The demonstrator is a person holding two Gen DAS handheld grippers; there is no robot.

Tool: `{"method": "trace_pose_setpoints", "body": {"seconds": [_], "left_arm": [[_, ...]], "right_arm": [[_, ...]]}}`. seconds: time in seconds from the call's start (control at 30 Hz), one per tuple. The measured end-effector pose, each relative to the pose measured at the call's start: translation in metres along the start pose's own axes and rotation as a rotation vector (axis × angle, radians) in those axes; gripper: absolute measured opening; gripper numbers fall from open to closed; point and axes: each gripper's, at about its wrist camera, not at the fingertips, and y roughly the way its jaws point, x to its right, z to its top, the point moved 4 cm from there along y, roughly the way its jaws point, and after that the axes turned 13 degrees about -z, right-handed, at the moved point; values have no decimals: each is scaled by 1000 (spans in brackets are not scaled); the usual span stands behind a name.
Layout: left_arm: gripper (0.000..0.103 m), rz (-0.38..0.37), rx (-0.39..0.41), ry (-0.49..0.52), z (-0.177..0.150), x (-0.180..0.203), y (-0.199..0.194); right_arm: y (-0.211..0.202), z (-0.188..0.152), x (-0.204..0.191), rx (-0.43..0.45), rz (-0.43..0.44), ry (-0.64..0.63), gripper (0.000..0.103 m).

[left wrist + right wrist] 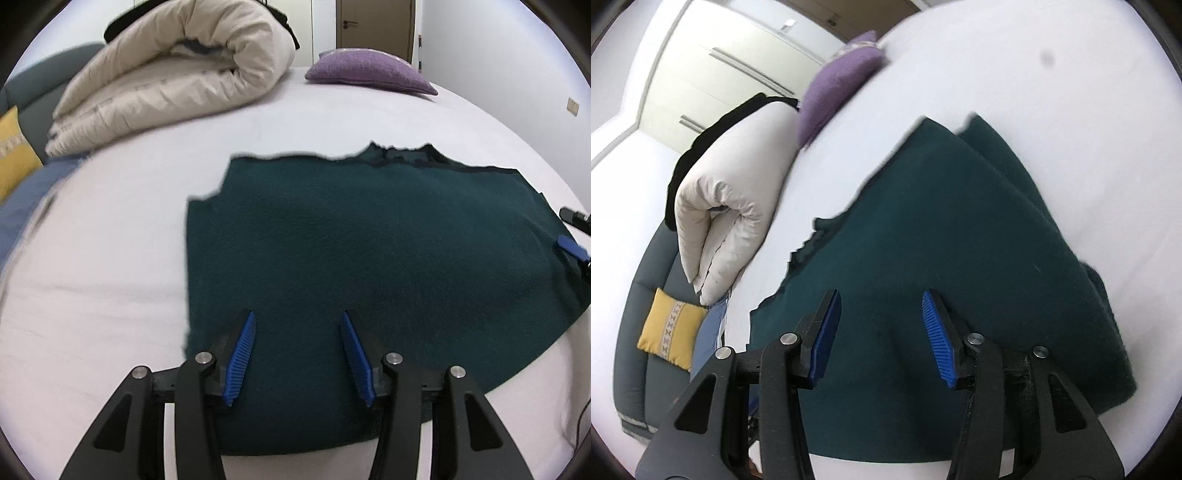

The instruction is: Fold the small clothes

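We've got both grippers out front, jaws spread wide on each. Our left gripper (297, 325) points straight ahead and level, its 2 blue-padded fingers (242, 356) holding nothing. Our right gripper (881, 317) is rolled over at a tilt, fingers (938, 339) apart too, nothing pinched between them.

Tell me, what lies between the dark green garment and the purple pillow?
Only bare white bedsheet separates the dark green garment from the purple pillow, clearest in the left wrist view.

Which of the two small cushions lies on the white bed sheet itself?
The purple cushion: it rests on the white sheet, beyond the dark green garment. The yellow cushion leans against the grey headboard instead.
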Motion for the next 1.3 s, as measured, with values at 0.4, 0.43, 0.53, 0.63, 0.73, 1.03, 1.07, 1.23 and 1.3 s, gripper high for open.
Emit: {"method": "trace_pose_setpoints", "body": {"seconds": [0.4, 0.43, 0.53, 0.63, 0.73, 1.03, 1.07, 1.23, 1.3], "left_arm": [[53, 151, -6, 79, 75, -22, 61], [54, 133, -23, 59, 73, -27, 69], [57, 103, 8, 37, 66, -33, 71], [57, 84, 31, 30, 62, -35, 71], [58, 88, 32, 33, 62, -34, 71], [58, 92, 42, 33, 61, -35, 70], [58, 93, 43, 34, 60, -34, 69], [58, 94, 48, 36, 59, -32, 68], [58, 93, 47, 37, 59, -32, 68]], "right_arm": [[82, -7, -130, -184, 153, -215, 46], [94, -6, -133, -202, 141, -214, 47], [115, 3, -126, -197, 105, -178, 46], [117, 21, -93, -151, 126, -83, 46], [103, 37, -54, -109, 145, 13, 39], [29, 35, -30, -14, 94, -20, 45], [26, 23, -41, -39, 121, -60, 45], [32, -52, -94, -217, 213, -246, 52], [46, -78, -106, -290, 229, -291, 52]]}}
